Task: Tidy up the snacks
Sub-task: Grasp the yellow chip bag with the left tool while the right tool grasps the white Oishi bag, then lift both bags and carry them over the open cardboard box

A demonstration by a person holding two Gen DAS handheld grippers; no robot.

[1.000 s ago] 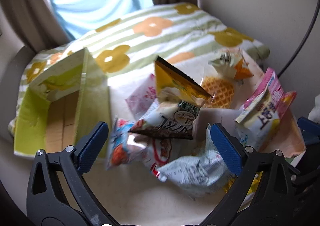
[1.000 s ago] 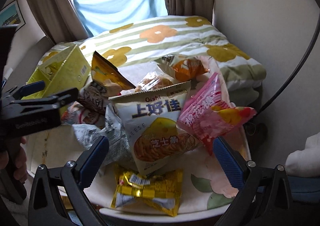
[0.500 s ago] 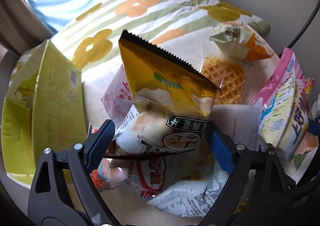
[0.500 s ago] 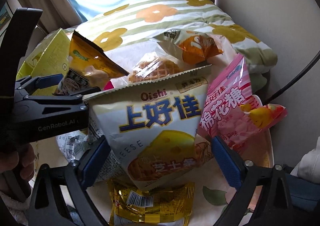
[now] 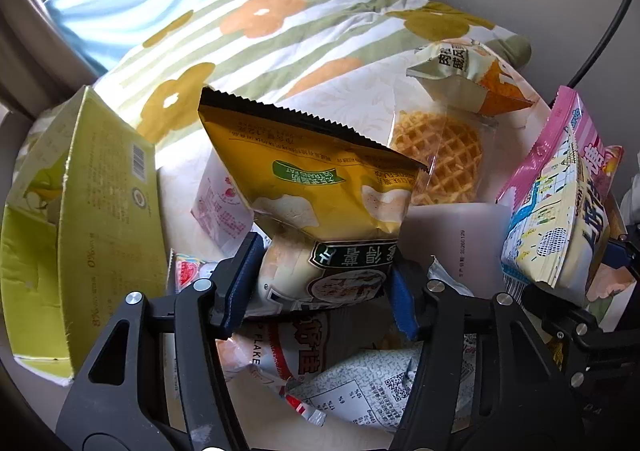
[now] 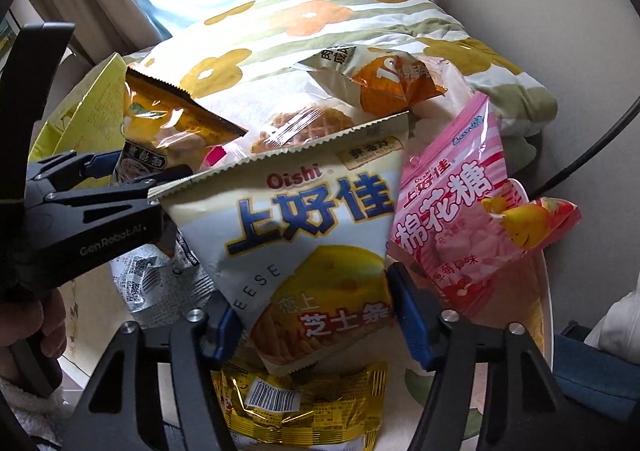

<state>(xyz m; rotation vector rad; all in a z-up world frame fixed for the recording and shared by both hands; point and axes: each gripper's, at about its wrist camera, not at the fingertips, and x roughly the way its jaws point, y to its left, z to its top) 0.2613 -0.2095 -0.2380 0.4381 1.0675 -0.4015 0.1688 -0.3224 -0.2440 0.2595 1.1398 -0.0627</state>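
1. Blue-padded left gripper, lower centre of the left wrist view: jaws have just been closing and now pinch the lower end of a yellow snack bag; both pads press its sides.
2. That yellow bag stands upright, black serrated top edge toward frame centre, leaning over the rest of the pile.
3. Right gripper, lower centre of the right wrist view: jaws have just been closing too, and now clamp the bottom of a white Oishi cheese-stick bag. Bag is upright and tilted, sawtooth top edge running up to the right.
4. Pink marshmallow bag sits just right of the Oishi bag, touching it.
5. Gold-wrapped pack lies flat under the right gripper, barcode up.
6. Waffle in clear wrap lies behind the yellow bag, right of centre; an orange and cream pack is above it, upper right.
7. Open yellow-green carton stands at the left edge of the left wrist view, just beside the pile. Cannot tell what is inside.
8. White printed pack and a red-lettered flake bag lie under the left gripper.
9. Everything sits on a round table with a floral cloth; a striped flower-print duvet fills the upper part of the frame.
10. A person's hand shows at the left edge of the right wrist view, on the left tool's handle.
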